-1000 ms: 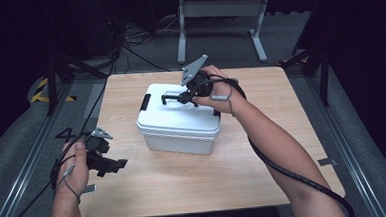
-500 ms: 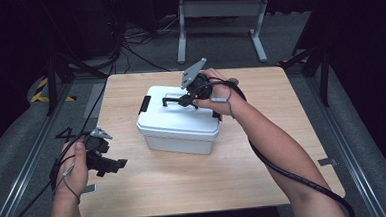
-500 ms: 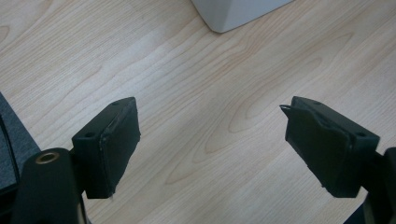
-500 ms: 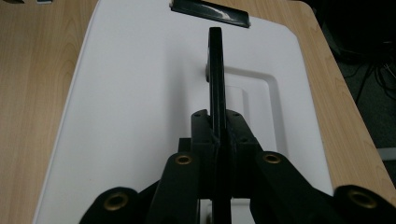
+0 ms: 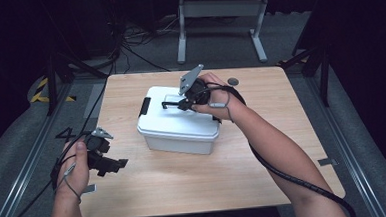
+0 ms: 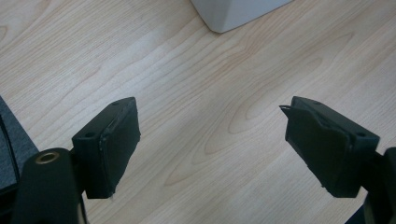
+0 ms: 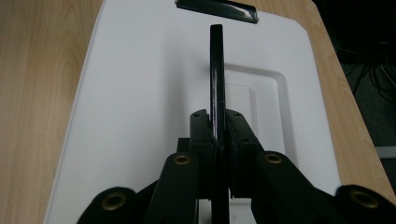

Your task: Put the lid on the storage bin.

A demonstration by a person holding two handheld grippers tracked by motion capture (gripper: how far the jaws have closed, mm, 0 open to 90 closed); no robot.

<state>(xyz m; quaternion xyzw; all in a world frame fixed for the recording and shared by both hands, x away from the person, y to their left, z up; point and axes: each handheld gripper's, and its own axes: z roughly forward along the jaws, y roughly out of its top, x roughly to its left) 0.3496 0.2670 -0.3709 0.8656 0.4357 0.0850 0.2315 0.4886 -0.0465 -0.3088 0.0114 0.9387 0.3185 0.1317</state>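
A white lidded box (image 5: 177, 124) stands in the middle of the wooden table (image 5: 282, 134). Its thin black handle (image 7: 216, 70) stands upright above the lid's recess, and my right gripper (image 7: 217, 135) is shut on it. From the high view the right gripper (image 5: 183, 105) sits over the lid's centre. A black latch (image 5: 144, 107) shows on the box's left end, also seen as the latch (image 7: 216, 9) in the right gripper view. My left gripper (image 5: 115, 165) hovers near the table's front left, open, with nothing between its jaws (image 6: 210, 144). A corner of the box (image 6: 238, 11) lies ahead of it.
A small dark round object (image 5: 233, 81) lies on the table behind the box at the right. A metal stand (image 5: 221, 9) and cables (image 5: 127, 47) are on the floor beyond the far edge. Bare wood lies in front of the box.
My right gripper has shifted slightly left over the lid, still shut on the handle. The left gripper has stayed put.
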